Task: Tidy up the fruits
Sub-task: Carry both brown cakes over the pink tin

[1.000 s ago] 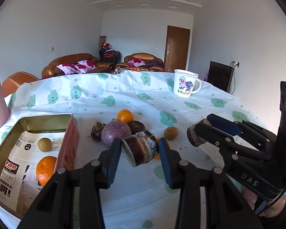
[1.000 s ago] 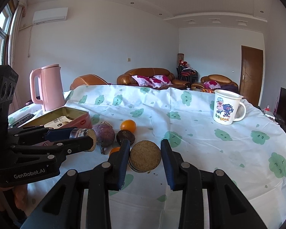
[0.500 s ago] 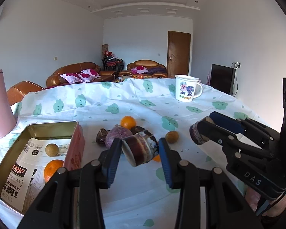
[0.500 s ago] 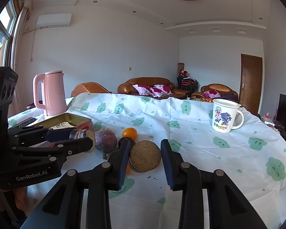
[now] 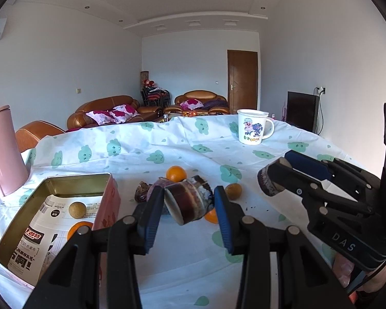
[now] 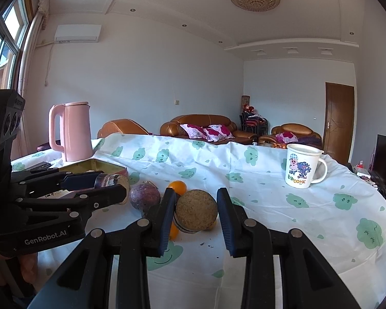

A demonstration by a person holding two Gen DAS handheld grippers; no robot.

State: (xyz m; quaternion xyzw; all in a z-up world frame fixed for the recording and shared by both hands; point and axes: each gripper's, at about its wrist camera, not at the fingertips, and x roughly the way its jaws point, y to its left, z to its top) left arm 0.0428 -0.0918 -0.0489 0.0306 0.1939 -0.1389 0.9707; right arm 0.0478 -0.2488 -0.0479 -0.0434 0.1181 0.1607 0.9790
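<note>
My left gripper (image 5: 189,200) is shut on a small dark jar (image 5: 186,204) that lies sideways, its open mouth toward the camera, above the fruit pile. My right gripper (image 6: 195,206) is shut on a round cork lid (image 6: 196,209). In the left wrist view that right gripper (image 5: 270,180) enters from the right. On the cloth lie an orange (image 5: 176,173), a purple fruit (image 6: 144,197), a small brown fruit (image 5: 233,191) and a dark wrinkled one (image 5: 141,194). The open tin (image 5: 74,178) at the left holds a tan fruit (image 5: 77,209) and an orange (image 5: 77,229).
A pink kettle (image 6: 73,131) stands at the table's back left, behind the tin. A white cartoon mug (image 6: 302,170) stands at the back right. The white tablecloth with green clouds (image 6: 321,219) covers the table. Sofas and a door lie beyond.
Both grippers have tipped upward a little, so the table sits lower in both views. The jar and the cork lid stay gripped as before.
</note>
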